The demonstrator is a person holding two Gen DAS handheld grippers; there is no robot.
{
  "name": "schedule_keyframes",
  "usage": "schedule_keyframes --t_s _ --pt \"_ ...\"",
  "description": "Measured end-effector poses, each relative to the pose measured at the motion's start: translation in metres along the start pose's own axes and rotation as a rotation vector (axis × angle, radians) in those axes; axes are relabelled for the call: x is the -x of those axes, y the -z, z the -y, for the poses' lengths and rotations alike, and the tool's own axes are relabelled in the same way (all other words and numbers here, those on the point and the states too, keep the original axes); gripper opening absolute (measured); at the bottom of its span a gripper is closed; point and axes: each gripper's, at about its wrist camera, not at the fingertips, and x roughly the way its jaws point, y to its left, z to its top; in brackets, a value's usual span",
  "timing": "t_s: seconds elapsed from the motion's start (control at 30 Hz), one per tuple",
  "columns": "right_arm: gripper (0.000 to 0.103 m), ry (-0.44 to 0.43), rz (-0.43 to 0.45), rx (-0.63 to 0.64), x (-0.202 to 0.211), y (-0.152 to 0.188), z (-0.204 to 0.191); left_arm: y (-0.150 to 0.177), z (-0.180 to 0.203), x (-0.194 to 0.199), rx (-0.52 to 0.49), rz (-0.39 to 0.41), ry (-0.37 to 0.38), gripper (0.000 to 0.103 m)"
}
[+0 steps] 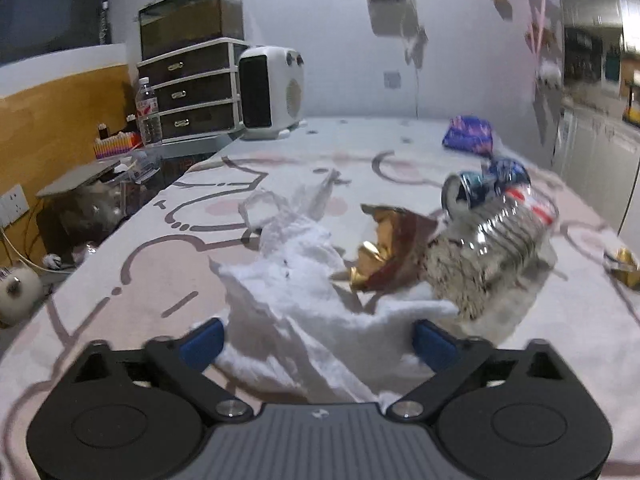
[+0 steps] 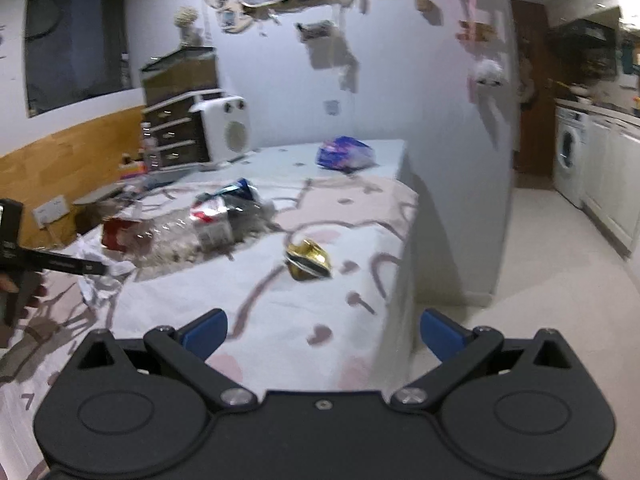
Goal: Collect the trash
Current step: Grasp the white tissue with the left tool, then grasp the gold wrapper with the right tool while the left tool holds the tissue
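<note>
While motion blur smears the plastic bottle (image 1: 492,248) mid-table (image 1: 120,280), your left gripper (image 1: 320,336) straddles crumpled tissue (image 1: 296,288) unclenched; your right gripper (image 2: 323,330) gapes empty near the gold wrapper (image 2: 309,260).

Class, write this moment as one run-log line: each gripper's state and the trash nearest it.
left gripper: open, white tissue between fingers, not pinched | right gripper: open, empty | gold wrapper ahead

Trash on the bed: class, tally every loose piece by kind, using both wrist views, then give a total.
White crumpled tissue: 1
Clear plastic bottle: 1
Crushed can: 1
Red and gold snack wrapper: 1
Small gold wrapper: 1
Blue-purple packet: 1
Total: 6
</note>
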Motion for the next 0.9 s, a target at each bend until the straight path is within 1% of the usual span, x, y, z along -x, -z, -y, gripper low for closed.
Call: schedule_keyframes --t_s 0.03,0.1,0.13,0.2,0.23,0.27,0.3,0.37,0.4,0.43,0.47,0.53,0.63,0.73,0.8,0.9 --pt "0.103 0.006 -0.003 0.014 -0.006 -0.003 0.0 0.0 -0.003 -0.003 0.024 -0.008 0.022 0.078" --pt "0.103 0.012 -0.007 0.028 -0.016 -0.008 0.002 0.001 -0.006 -0.007 0.046 -0.028 0.033 0.059" --pt "0.103 0.012 -0.011 0.029 -0.021 -0.01 0.004 0.002 -0.006 -0.007 0.04 -0.033 0.024 0.055" --pt "0.103 0.007 -0.018 0.031 -0.033 -0.016 0.007 0.004 -0.004 -0.005 0.033 -0.042 0.02 0.04" --pt "0.103 0.003 -0.021 0.033 -0.038 -0.019 0.009 0.005 -0.004 -0.002 0.032 -0.042 0.023 0.036" --pt "0.103 -0.002 -0.024 0.039 -0.045 -0.022 0.01 0.007 -0.003 0.002 0.031 -0.041 0.025 0.028" --pt "0.103 -0.005 -0.027 0.046 -0.05 -0.024 0.011 0.01 -0.003 0.007 0.032 -0.041 0.024 0.022" --pt "0.103 -0.015 -0.041 0.079 -0.065 -0.029 0.01 0.016 -0.001 0.018 0.035 -0.04 0.034 0.019" --pt "0.102 -0.025 -0.045 0.108 -0.072 -0.031 0.009 0.019 0.0 0.024 0.035 -0.041 0.044 0.016" --pt "0.099 -0.033 -0.047 0.137 -0.078 -0.033 0.007 0.021 0.001 0.029 0.035 -0.044 0.05 0.014" --pt "0.093 -0.041 -0.051 0.165 -0.085 -0.035 0.006 0.024 0.003 0.035 0.034 -0.052 0.056 0.013" --pt "0.086 -0.058 -0.066 0.211 -0.1 -0.038 0.003 0.029 0.008 0.045 0.035 -0.067 0.071 0.012" --pt "0.081 -0.098 -0.097 0.227 -0.121 -0.042 0.0 0.035 0.017 0.061 0.042 -0.074 0.117 0.011" --pt "0.079 -0.139 -0.116 0.229 -0.14 -0.044 -0.002 0.042 0.032 0.081 0.046 -0.069 0.188 0.01" --pt "0.076 -0.137 -0.129 0.238 -0.152 -0.043 -0.003 0.048 0.044 0.095 0.048 -0.07 0.242 0.01" --pt "0.065 -0.148 -0.147 0.219 -0.167 -0.043 -0.001 0.056 0.066 0.115 0.02 -0.072 0.315 0.01"
